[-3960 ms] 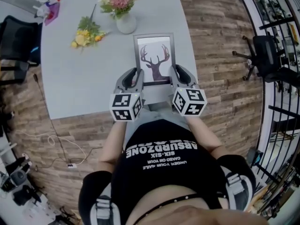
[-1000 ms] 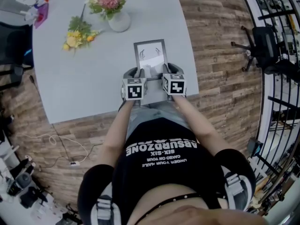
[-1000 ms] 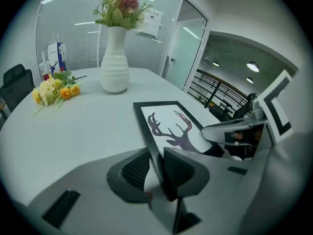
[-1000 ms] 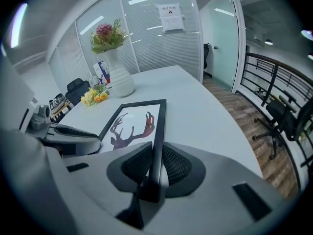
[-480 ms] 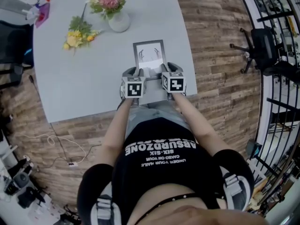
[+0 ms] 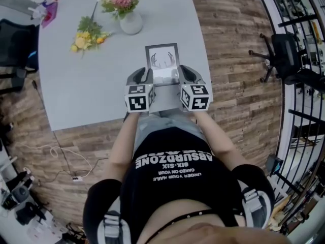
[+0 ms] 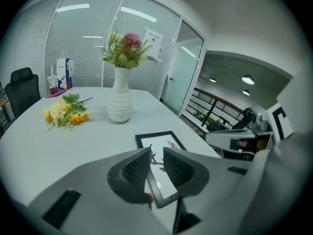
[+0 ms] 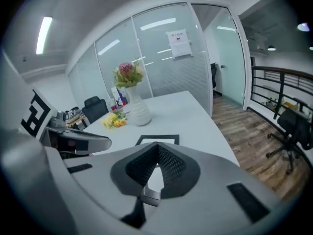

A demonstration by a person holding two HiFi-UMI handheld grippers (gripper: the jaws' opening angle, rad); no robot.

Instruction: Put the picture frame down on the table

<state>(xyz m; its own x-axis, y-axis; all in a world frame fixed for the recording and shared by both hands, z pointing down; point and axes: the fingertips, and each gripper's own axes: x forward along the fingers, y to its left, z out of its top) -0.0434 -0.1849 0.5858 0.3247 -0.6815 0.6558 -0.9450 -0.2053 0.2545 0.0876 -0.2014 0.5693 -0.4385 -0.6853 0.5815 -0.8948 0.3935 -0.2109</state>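
Now that the picture frame is no longer held up between the grippers, it lies flat and face up on the grey table. It sits on the person's side of the white vase, a little to the vase's right and well apart from it. The left gripper hangs over the frame's end farthest from the vase, its jaws spread and pressing on nothing; the frame's corner shows through the gap, down on the tabletop. The right gripper, over that same far end, has just closed its jaws, and their tips now meet with nothing between them. Both grippers have lifted clear since half a second ago. The put-down looks complete; only drawing the grippers back seems left.
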